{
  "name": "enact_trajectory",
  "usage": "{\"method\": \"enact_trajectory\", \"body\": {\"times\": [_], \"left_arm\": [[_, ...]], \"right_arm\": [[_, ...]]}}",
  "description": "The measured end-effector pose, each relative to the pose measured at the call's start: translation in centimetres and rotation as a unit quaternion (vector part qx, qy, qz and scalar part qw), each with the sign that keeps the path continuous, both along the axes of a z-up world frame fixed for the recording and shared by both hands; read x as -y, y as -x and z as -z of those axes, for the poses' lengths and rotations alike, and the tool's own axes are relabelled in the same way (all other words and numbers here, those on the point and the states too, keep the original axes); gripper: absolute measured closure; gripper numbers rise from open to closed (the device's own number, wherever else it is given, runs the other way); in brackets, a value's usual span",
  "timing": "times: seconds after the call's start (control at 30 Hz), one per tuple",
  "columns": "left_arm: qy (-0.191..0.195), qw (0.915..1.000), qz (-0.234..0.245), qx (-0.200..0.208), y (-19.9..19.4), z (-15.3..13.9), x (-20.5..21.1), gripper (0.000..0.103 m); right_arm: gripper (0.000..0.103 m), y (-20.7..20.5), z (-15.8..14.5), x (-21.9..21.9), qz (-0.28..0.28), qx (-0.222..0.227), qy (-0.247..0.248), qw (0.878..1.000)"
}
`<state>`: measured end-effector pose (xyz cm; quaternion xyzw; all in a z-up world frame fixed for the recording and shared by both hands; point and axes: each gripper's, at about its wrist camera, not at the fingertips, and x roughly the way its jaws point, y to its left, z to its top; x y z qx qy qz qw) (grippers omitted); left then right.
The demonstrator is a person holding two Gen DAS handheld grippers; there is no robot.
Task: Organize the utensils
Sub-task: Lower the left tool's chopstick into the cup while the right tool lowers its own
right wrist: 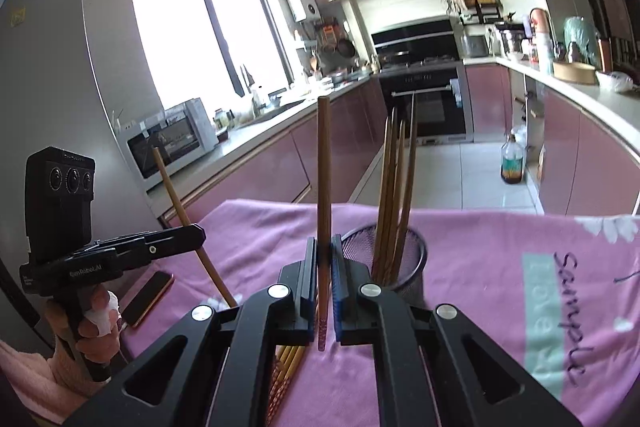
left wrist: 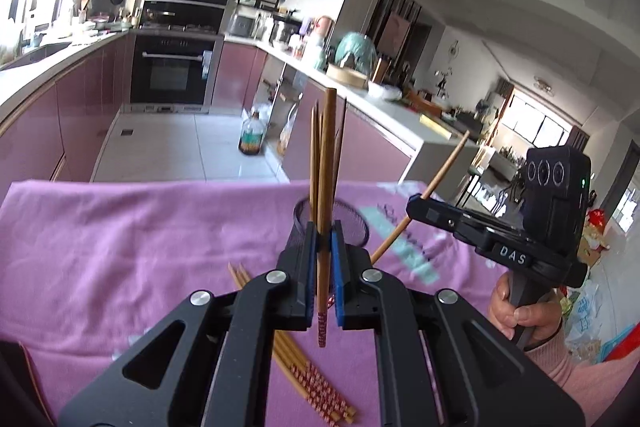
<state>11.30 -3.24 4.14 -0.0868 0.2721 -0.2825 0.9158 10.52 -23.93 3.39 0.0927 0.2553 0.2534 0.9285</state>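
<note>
A: Two hand-held grippers in view. Left hand-held gripper (left wrist: 323, 247) has its blue-padded jaws pinching one brown bamboo chopstick (left wrist: 326, 163), upright, patterned red end hanging below the jaws.

B: And the right hand-held gripper (right wrist: 324, 263)?

A: Same: jaws pressed together on a second brown bamboo chopstick (right wrist: 323, 187), also upright, patterned end down. Both grippers are above the bench, which is covered by a pink cloth (left wrist: 120, 227) with a teal printed band.

B: Location of the holder?

A: Black wire-mesh cylindrical cup (right wrist: 404, 267) stands on the cloth just beyond the right jaws; from the left wrist view it sits directly behind the held chopstick. Several chopsticks stand in the cup (right wrist: 394, 195), leaning slightly.

B: Remaining stock?

A: Loose bundle of chopsticks with red patterned ends (left wrist: 312, 379) lies flat on the cloth beneath the left gripper. A dark phone (right wrist: 148, 293) lies on the cloth near the left hand (right wrist: 96, 323), which has white wrapping on a finger.
</note>
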Motion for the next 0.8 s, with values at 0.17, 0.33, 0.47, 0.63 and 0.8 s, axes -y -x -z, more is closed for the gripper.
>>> {"method": "enact_trajectory", "body": {"times": [0.17, 0.33, 0.47, 0.63, 0.8], "left_arm": [[0.009, 0.9996, -0.004, 0.028, -1.3, -2.4, 0.6, 0.095], [0.010, 0.9985, -0.008, 0.053, -2.4, -4.5, 1.8, 0.095], [0.010, 0.9978, -0.012, 0.065, -3.4, -5.7, 2.7, 0.095], [-0.007, 0.9977, -0.013, 0.065, -4.6, -5.5, 4.3, 0.095], [-0.039, 0.9984, -0.009, 0.039, -6.1, -3.7, 6.0, 0.095]], "right_arm": [[0.098, -0.5, -2.0, 0.6, 0.007, 0.029, 0.004, 1.000], [0.098, -1.0, -4.2, 1.5, 0.021, 0.058, 0.006, 0.998], [0.098, -1.5, -5.4, 2.1, 0.033, 0.077, 0.009, 0.996], [0.098, -2.7, -5.4, 1.9, 0.042, 0.080, 0.018, 0.996], [0.098, -4.2, -4.0, 1.6, 0.043, 0.063, 0.034, 0.997]]}}
